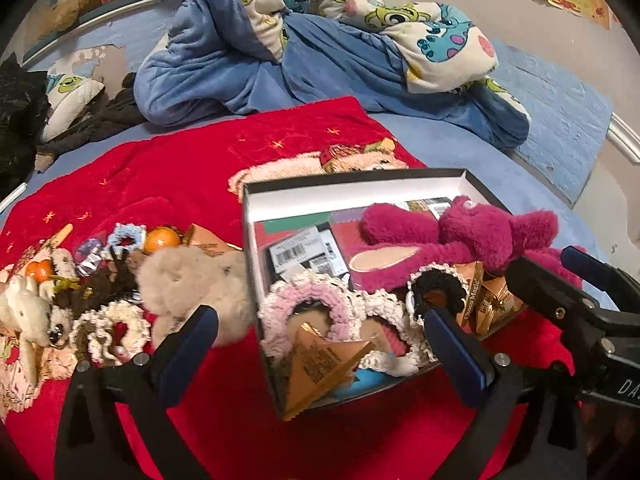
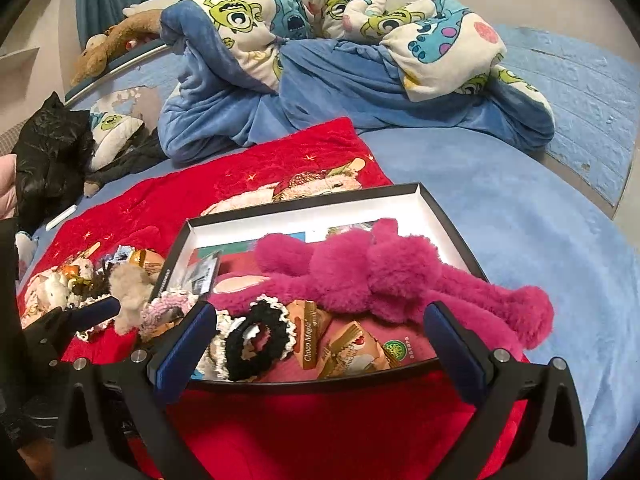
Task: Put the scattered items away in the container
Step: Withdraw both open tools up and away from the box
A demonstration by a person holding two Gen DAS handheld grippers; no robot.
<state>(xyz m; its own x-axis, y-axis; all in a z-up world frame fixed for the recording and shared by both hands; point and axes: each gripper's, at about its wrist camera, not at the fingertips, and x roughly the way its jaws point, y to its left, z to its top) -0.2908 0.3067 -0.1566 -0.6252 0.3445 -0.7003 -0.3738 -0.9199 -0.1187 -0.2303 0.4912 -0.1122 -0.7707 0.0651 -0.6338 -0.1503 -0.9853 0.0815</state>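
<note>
A black box with white walls (image 1: 352,190) (image 2: 304,210) sits on a red blanket (image 1: 180,176) (image 2: 168,196). It holds a magenta plush toy (image 1: 460,232) (image 2: 360,268), a black scrunchie (image 2: 256,338) (image 1: 436,286), a pink scrunchie (image 1: 308,304), gold snack packets (image 1: 324,360) (image 2: 352,350) and cards. Left of the box lie a beige fluffy toy (image 1: 188,284) (image 2: 130,284), scrunchies (image 1: 116,330), small oranges (image 1: 162,238) and a white plush (image 1: 24,308). My left gripper (image 1: 320,344) is open over the box's near left corner. My right gripper (image 2: 320,340) is open and empty over the box's near edge.
A rumpled blue monster-print quilt (image 1: 304,40) (image 2: 340,52) lies behind the red blanket on a blue bed sheet (image 2: 500,208). A black bag (image 2: 48,156) and a brown plush (image 2: 116,44) sit at the far left. The right gripper's finger (image 1: 592,276) shows at the left view's right edge.
</note>
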